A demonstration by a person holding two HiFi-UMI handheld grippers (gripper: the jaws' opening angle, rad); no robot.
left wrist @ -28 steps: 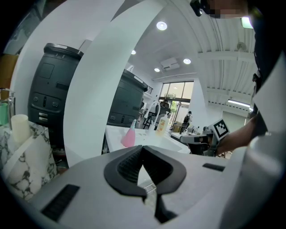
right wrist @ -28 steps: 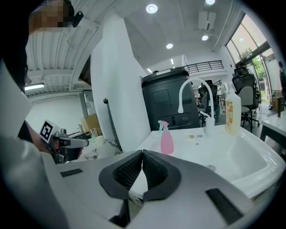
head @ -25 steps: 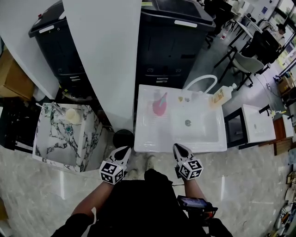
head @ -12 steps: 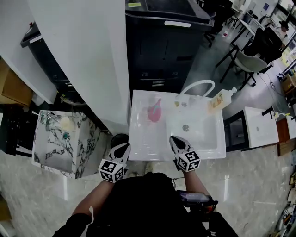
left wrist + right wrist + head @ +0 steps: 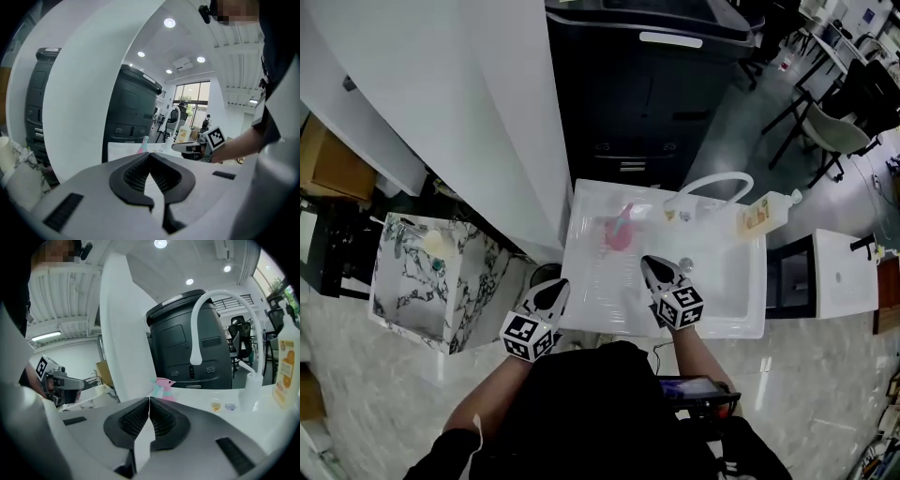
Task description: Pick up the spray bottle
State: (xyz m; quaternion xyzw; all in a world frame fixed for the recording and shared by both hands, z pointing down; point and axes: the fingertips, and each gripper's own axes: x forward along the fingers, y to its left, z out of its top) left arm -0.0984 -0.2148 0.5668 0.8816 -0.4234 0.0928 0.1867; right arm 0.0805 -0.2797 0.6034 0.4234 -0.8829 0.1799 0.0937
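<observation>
The pink spray bottle (image 5: 617, 230) stands on the draining board of the white sink unit (image 5: 591, 309), left of the basin. It shows small and pink beyond the jaws in the left gripper view (image 5: 142, 144) and in the right gripper view (image 5: 163, 387). My right gripper (image 5: 654, 270) reaches over the sink's front part, to the right of and nearer than the bottle, shut and empty (image 5: 149, 399). My left gripper (image 5: 555, 292) hangs at the sink's front left corner, jaws also shut on nothing (image 5: 150, 154). Neither touches the bottle.
A white arched faucet (image 5: 712, 183) and a yellow-labelled soap bottle (image 5: 764, 214) sit at the sink's back right. A tall white panel (image 5: 487, 112) rises left of the sink, with a black cabinet (image 5: 647, 84) behind. A marble-patterned box (image 5: 441, 281) stands at the left.
Both grippers have moved forward toward the sink; the right one has passed over its front edge, closer to the pink bottle. Jaws stayed shut.
</observation>
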